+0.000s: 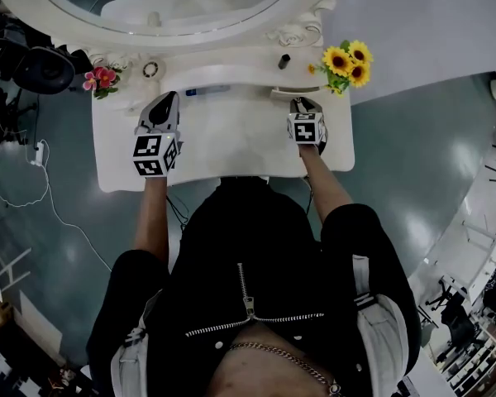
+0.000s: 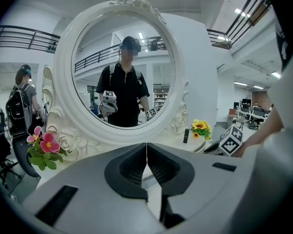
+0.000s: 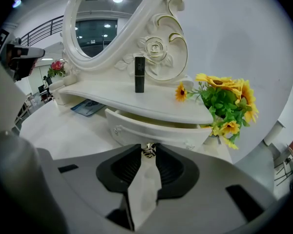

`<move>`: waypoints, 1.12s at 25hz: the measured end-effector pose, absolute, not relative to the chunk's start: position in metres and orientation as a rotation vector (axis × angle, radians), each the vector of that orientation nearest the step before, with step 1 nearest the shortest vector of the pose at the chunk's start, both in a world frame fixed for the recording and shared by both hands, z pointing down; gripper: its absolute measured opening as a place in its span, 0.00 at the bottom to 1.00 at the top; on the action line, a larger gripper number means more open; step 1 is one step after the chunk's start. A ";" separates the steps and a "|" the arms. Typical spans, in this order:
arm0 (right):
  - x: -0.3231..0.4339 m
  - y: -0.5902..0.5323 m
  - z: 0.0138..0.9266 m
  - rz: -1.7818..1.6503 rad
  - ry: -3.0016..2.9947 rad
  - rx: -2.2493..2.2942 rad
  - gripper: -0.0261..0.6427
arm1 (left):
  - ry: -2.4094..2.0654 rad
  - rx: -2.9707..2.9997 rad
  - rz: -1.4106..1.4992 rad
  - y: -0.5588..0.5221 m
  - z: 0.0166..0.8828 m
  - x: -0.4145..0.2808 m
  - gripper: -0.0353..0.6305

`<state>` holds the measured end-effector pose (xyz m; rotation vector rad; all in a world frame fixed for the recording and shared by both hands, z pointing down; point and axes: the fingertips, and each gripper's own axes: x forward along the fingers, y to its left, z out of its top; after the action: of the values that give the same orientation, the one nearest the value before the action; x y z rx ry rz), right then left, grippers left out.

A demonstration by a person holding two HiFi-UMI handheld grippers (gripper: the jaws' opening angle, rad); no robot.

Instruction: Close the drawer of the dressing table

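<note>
White-painted wood everywhere, and the drawer (image 3: pixel 156 128) under the small shelf, at about one o'clock from the person, stands ajar with a gap along its top, so the closing isn't done. The right gripper (image 3: pixel 147 149) is pinched on its little metal knob (image 3: pixel 147 151); I'd say only the push home is left. The left gripper (image 2: pixel 146 147) hovers at eleven o'clock, jaws together, empty. Only the right gripper view shows gap and knob; the head view shows both grippers over the dressing table (image 1: pixel 223 147).
</note>
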<state>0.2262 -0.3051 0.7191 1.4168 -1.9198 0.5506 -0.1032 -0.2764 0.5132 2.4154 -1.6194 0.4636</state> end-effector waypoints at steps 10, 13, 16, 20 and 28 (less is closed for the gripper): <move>0.225 -0.318 0.722 0.566 -1.933 1.411 0.19 | -1.635 2.396 0.469 -0.285 0.516 -0.105 0.09; 0.225 -0.323 0.722 0.562 -1.938 1.413 0.19 | -1.639 2.391 0.475 -0.288 0.516 -0.105 0.09; 0.224 -0.327 0.723 0.560 -1.943 1.412 0.19 | -1.639 2.387 0.480 -0.290 0.517 -0.104 0.09; 0.223 -0.334 0.722 0.553 -1.951 1.409 0.19 | -1.643 2.381 0.483 -0.291 0.518 -0.104 0.09; 0.222 -0.342 0.722 0.560 -1.951 1.411 0.19 | -1.663 2.362 0.484 -0.292 0.518 -0.109 0.09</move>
<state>0.2216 -0.3416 0.7225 1.4111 -1.9514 0.5597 -0.1089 -0.2924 0.5184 2.3623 -1.6630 0.4840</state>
